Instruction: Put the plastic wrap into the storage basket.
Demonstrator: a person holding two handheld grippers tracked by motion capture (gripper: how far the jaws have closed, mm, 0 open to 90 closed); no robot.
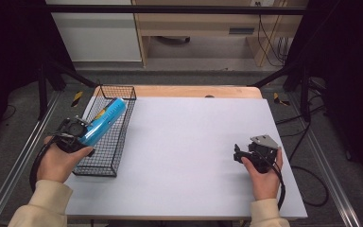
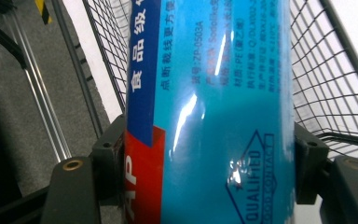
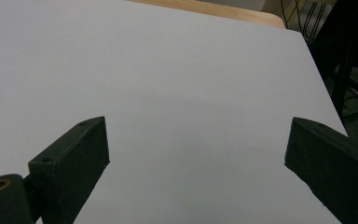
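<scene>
The left gripper [image 1: 77,134] is clamped on a blue cylindrical package [image 1: 103,121], its 2 black jaws pressing the package from either side, as the left gripper view makes plain. The person's left hand [image 1: 59,158] wraps the gripper's body from below and behind, wrist low at the near left edge of the table, cream sleeve [image 1: 45,204] trailing back toward the bottom of the high view. The gripper points forward and a little to the right, so the package slants away from the hand, far end higher in the picture than the held end.

The package sits over the black wire basket [image 1: 105,165] at the left side of the table; whether it touches the mesh I cannot tell. It is a glossy sky-blue tube with a darker blue band of white Chinese characters [image 2: 142,70] along 1 side, a red patch [image 2: 142,182] near the held end, and a diamond mark reading "QUALIFIED" [image 2: 251,182]. A touch of yellow shows along its side in the high view.

The right gripper [image 1: 238,155] rests well apart on the white tabletop [image 1: 189,142], jaws spread wide with only bare surface between them. The right hand [image 1: 264,177] holds it from behind, pointing left, the grey 3-cornered plate [image 1: 263,140] on top.
</scene>
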